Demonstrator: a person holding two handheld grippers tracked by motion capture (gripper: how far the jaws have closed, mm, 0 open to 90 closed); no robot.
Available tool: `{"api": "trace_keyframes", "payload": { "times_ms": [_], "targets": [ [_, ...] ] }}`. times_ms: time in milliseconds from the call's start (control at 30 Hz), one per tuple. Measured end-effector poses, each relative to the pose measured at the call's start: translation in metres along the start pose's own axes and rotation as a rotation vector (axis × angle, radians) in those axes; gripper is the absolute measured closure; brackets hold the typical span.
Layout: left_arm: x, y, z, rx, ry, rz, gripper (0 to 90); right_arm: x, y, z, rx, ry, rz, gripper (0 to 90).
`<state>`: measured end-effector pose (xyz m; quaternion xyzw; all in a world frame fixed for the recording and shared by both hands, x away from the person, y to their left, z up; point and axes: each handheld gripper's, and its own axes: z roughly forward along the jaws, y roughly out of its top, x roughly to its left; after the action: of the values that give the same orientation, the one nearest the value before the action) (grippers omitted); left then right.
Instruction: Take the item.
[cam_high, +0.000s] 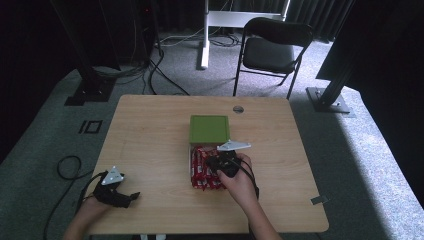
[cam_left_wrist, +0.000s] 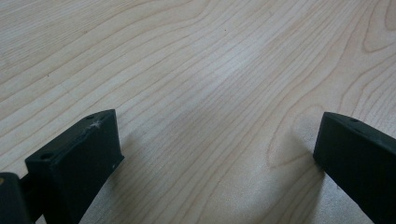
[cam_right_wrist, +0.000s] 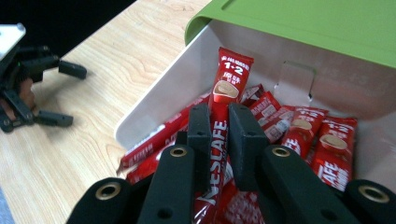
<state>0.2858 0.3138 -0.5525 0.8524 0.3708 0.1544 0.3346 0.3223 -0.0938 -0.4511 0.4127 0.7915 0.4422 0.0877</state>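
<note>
The right tongs (cam_right_wrist: 218, 135) pinch a red coffee stick (cam_right_wrist: 223, 116) above the white box (cam_right_wrist: 154, 109); the left tongs (cam_left_wrist: 215, 154) rest wide open, holding nothing, on the table (cam_left_wrist: 210, 60).

High view looks down on the table (cam_high: 150, 130); gripper views sit close above that table.

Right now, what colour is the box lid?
Green; the lid shows best in the right gripper view, above the white box.

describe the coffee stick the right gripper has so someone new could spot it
Mid-table sits a white box with a green lid, full of red Nescafe sachets. The held stick stands upright between the right gripper's jaws; the others lie flat.
</note>
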Motion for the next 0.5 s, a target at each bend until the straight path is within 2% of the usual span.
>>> {"api": "trace_keyframes", "payload": {
  "times_ms": [267, 500],
  "targets": [
    [0.0, 0.0, 0.0, 0.0, 0.0, 0.001, 1.5, 0.005, -0.001, -0.01, -0.004, 0.032, -0.008, 80.1],
    [0.0, 0.0, 0.0, 0.0, 0.0, 0.0, 1.5, 0.012, 0.002, -0.024, -0.049, 0.045, -0.025, 80.1]
  ]
}}
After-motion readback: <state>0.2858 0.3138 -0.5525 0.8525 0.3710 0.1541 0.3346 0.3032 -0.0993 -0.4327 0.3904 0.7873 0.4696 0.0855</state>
